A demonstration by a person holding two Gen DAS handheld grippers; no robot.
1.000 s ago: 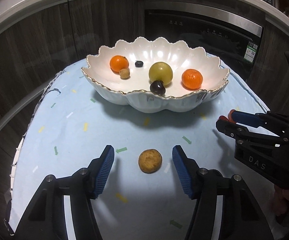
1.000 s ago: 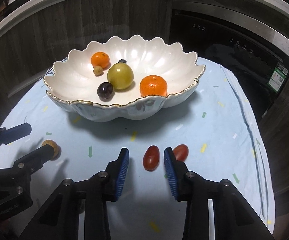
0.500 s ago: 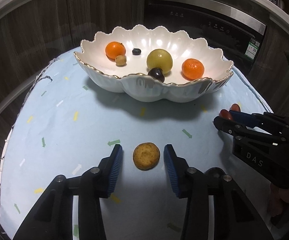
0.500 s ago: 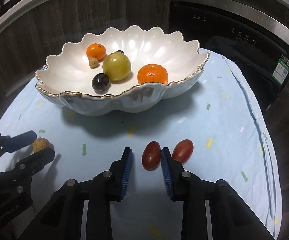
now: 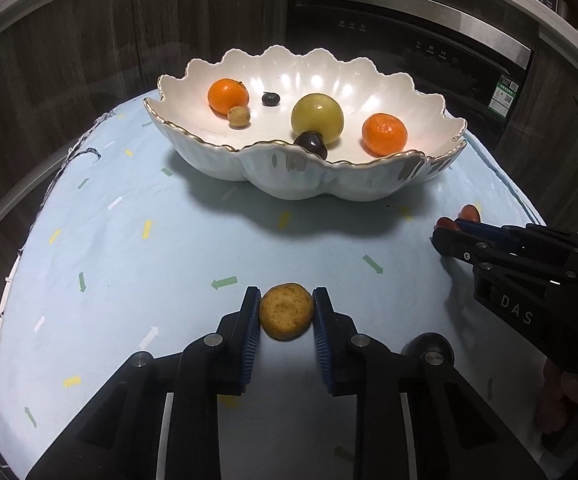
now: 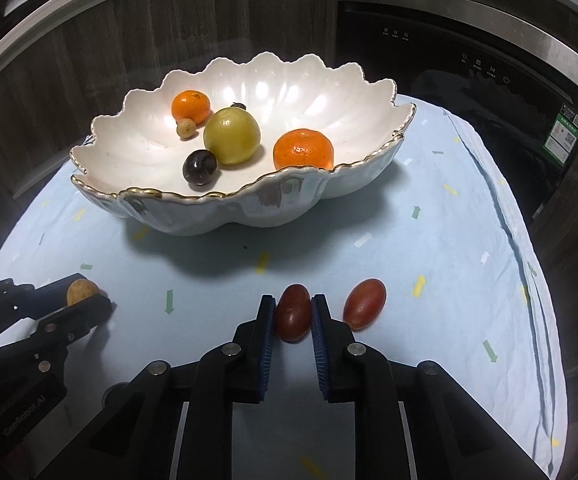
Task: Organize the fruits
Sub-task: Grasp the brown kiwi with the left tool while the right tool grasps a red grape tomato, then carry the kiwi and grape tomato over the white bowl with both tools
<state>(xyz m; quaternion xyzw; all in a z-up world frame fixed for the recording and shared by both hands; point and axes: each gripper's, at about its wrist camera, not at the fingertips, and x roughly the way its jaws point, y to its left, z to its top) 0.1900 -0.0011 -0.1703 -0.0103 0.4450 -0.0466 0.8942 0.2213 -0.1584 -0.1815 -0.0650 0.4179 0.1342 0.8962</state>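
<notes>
Left wrist view: left gripper (image 5: pixel 286 312) clamped across the round, rough-skinned longan (image 5: pixel 286 317) on the tablecloth (image 5: pixel 129 264); light, brittle shell. Right gripper (image 6: pixel 292 316) pinches the grape tomato (image 6: pixel 293 318) mid-body; smooth, soft, likely slippery. Second tomato (image 6: pixel 365 304) just beside.

Beyond the left claw (image 5: pixel 286 312), the bowl's rim (image 5: pixel 273 145) hides the lower half of the dark plum (image 5: pixel 310 142); to its right, the right claw (image 5: pixel 449 229) covers both red fruits (image 5: pixel 470 213) except slivers
</notes>
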